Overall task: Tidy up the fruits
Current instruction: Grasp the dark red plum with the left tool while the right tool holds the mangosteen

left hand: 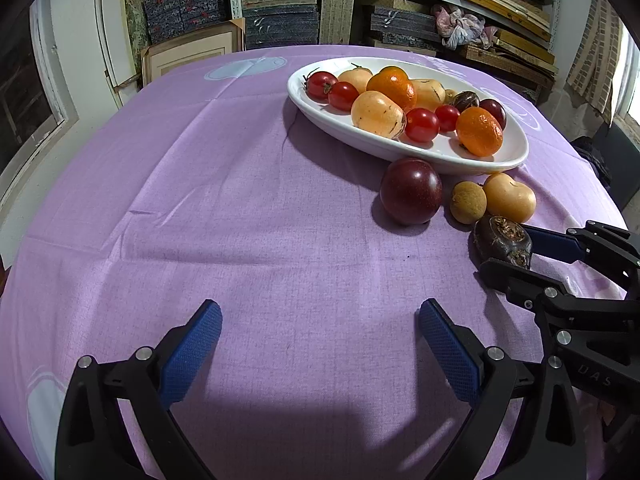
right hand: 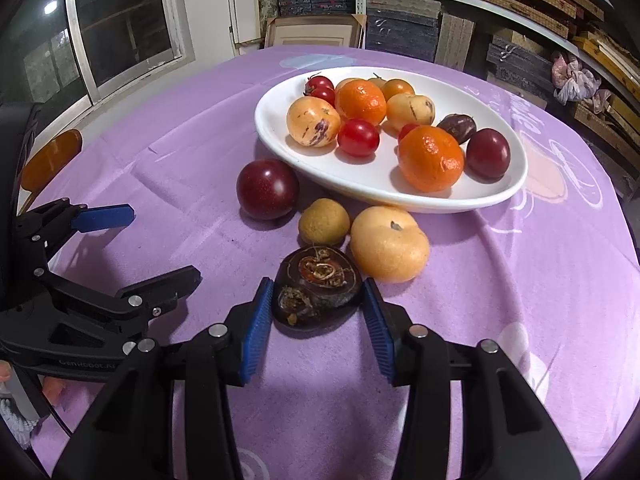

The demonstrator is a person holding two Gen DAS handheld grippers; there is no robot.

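A white oval plate (right hand: pixel 496 196) holds cherry tomatoes, two tangerines (right hand: pixel 430 158), pale melons and dark plums. In front of it on the purple cloth lie a dark plum (right hand: pixel 267 189), a small brown longan (right hand: pixel 324 222) and a pale yellow melon (right hand: pixel 387 244). A dark water chestnut (right hand: pixel 316 284) rests on the cloth, and my right gripper (right hand: pixel 318 298) has both blue pads against its sides. My left gripper (left hand: pixel 320 320) stands open over bare cloth to the left, with nothing between its fingers. The left wrist view shows the same water chestnut (left hand: pixel 502 240) pinched at the far right.
The purple tablecloth (left hand: pixel 240 200) covers a round table. Shelves of stacked boxes (left hand: pixel 280 20) stand behind it and a window (right hand: pixel 100 40) is on the left. An orange chair back (right hand: pixel 50 162) shows beyond the table's left edge.
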